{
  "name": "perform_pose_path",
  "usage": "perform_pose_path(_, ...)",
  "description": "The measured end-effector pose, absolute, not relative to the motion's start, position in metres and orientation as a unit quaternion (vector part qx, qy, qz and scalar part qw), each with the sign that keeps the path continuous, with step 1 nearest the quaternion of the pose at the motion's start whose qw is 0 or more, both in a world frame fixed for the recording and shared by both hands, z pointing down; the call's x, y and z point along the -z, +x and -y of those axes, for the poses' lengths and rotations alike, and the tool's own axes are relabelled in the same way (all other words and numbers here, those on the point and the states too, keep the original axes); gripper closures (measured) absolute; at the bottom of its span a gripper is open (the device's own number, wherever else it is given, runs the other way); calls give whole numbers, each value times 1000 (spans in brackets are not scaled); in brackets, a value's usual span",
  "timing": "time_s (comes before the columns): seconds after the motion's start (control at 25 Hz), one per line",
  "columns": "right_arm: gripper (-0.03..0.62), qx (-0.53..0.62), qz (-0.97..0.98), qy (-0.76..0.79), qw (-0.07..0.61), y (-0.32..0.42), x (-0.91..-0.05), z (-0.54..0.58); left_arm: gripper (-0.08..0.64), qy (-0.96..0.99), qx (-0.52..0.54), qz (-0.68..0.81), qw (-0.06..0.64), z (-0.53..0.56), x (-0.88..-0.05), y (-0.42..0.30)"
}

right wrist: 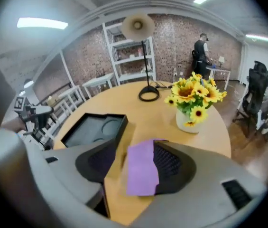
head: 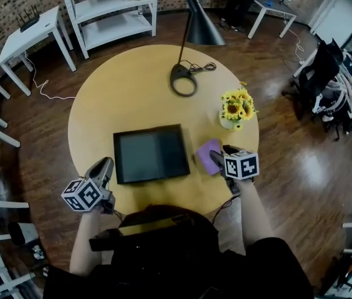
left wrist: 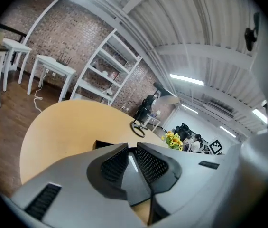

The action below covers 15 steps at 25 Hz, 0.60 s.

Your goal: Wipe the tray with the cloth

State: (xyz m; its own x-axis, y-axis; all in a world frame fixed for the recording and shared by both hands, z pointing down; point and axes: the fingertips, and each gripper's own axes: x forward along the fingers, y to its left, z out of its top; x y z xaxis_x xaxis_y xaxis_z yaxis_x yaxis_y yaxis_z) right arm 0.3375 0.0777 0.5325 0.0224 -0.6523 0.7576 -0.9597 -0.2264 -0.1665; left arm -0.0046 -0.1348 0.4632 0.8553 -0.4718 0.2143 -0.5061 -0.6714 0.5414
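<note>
The right gripper (right wrist: 136,148) stood with its jaws wide apart and gripped nothing. In its own view the purple cloth (right wrist: 141,167) showed in the gap between them, low in the middle of the frame and close against the right-hand jaw. Whether it touched that pad could not be told. In the head view this gripper (head: 221,154) sat right of centre, pointing down toward the bench (head: 132,92). The cloth (head: 207,156) lay flat on the wood at its tips.

The black tray (head: 151,152) lay just left of the cloth in the head view, near the bench's front edge and apart from the cloth. In the right gripper view it (right wrist: 93,129) was at middle left, beyond the left-hand jaw, with round recesses in its floor.

The left gripper (left wrist: 133,158) had its jaws drawn nearly together, with only a narrow slot between the pads and nothing in it. Part of the tray's dark surface (left wrist: 103,145) showed past the jaws. In the head view this gripper (head: 104,166) was at lower left, by the tray's lower left corner and over the bench edge.

Farther out, a white vase of sunflowers (head: 237,109) stood at the bench's right side. A black lamp (head: 184,80) stood on its round base toward the far edge, in the upper middle of the head view. White shelving (head: 110,11) stood on the dark wooden floor beyond, at upper left.
</note>
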Motion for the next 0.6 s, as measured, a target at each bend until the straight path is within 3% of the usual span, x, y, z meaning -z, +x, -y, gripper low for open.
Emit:
perform_pose_path(0.2,581,-277,634,721,32,327,-472,-68,558,942,31,261,209,133,-411,7)
perform_pose_path(0.4,589,-164,620,760,-105,329,-415,-82,558,932,74,298,193,138,-386,-22)
perform_pose_path(0.6,591,-125,600,782,-115,336,-389,-93,558,929,81,322,167,131,-374,-50)
